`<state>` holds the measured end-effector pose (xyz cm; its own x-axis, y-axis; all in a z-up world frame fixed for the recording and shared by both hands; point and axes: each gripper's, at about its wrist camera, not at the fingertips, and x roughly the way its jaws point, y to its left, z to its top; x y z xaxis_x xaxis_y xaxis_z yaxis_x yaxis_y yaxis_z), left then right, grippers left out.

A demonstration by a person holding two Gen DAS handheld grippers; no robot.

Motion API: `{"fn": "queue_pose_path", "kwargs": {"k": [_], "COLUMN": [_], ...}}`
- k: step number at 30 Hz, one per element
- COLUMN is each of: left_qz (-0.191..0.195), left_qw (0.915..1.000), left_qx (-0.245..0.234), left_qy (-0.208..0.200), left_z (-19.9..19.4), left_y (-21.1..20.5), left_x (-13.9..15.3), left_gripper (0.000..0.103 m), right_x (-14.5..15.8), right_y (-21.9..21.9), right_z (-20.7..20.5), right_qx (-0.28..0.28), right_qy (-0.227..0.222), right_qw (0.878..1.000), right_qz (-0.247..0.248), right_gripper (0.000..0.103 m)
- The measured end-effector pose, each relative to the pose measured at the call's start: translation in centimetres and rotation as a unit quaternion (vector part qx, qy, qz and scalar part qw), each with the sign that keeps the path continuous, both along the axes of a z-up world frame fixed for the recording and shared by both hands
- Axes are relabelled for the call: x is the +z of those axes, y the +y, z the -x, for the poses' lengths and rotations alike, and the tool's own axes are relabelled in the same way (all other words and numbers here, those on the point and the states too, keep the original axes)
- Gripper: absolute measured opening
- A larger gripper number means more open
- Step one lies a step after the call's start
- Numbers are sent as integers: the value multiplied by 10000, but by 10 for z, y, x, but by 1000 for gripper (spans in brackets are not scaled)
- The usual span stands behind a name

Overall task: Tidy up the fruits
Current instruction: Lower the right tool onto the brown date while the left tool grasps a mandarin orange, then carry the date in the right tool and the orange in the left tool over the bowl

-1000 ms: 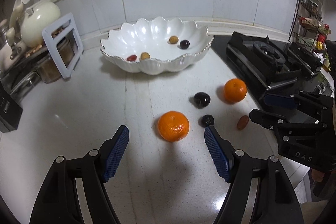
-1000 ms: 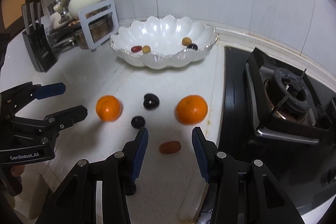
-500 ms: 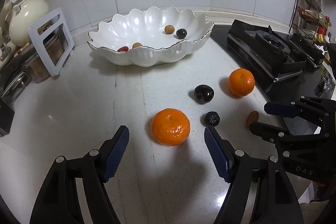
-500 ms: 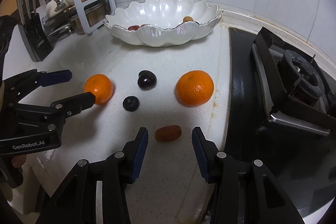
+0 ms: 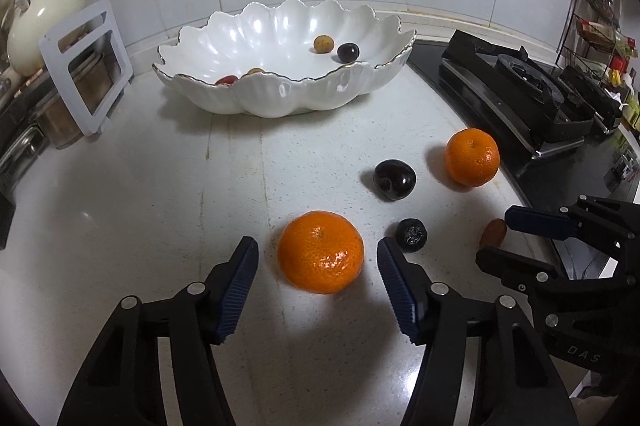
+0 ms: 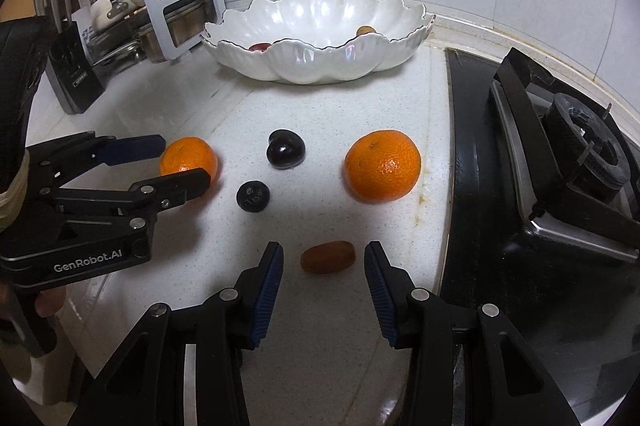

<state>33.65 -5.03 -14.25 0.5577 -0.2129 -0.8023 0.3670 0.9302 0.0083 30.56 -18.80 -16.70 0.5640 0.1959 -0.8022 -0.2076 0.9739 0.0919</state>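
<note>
A white scalloped bowl [image 5: 280, 94] at the back of the counter holds several small fruits. On the counter lie two oranges, a dark plum [image 5: 394, 179], a small dark berry [image 5: 411, 234] and a small brown fruit [image 6: 328, 257]. My left gripper [image 5: 318, 258] is open, its fingers on either side of the near orange [image 5: 321, 257], apart from it. My right gripper [image 6: 323, 260] is open around the small brown fruit, not touching it. The second orange [image 6: 382, 166] sits just beyond the right gripper.
A black gas stove [image 6: 560, 154] borders the counter on the right. A dish rack with a white frame [image 5: 86, 66], a cream teapot [image 5: 44, 22] and a black knife block [image 6: 72, 70] stand at the back left. The counter's front edge is near the grippers.
Both grippers have moved forward and lower toward the fruit. The left now brackets the near orange, the right brackets the small brown fruit. Both stay open.
</note>
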Motion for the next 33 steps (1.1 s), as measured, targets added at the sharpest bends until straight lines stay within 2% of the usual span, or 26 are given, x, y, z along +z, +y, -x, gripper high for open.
{"fn": "queue_pose_path", "kwargs": {"k": [6,10,18,23,33], "left_qz": [17,-35,-38,-73,99], "left_qw": [10000,10000,10000,9999,9992], "left_qx": [20,50,45,84,276], "left_qy": [53,43,13,-97,-274], "left_z": [-1,-1,3,13,28], "left_y": [-3,-3,-3,-4,-2], "left_x": [-3,-5,-2,6,30], "left_gripper": [48,45,43,43,43], "right_x": [-4,-6,-4,1,24], "right_y": [-2,-2,-3,-6,-10], "right_z": [-1,0,3,5,9], "right_qx": [-31,-43,-43,-42,-58], "right_qy": [112,110,94,33,-252], "right_qw": [9999,9999,9999,9998,9993], "right_qz": [-98,-83,-128,-171,-262], "right_gripper": [32,29,28,28,28]}}
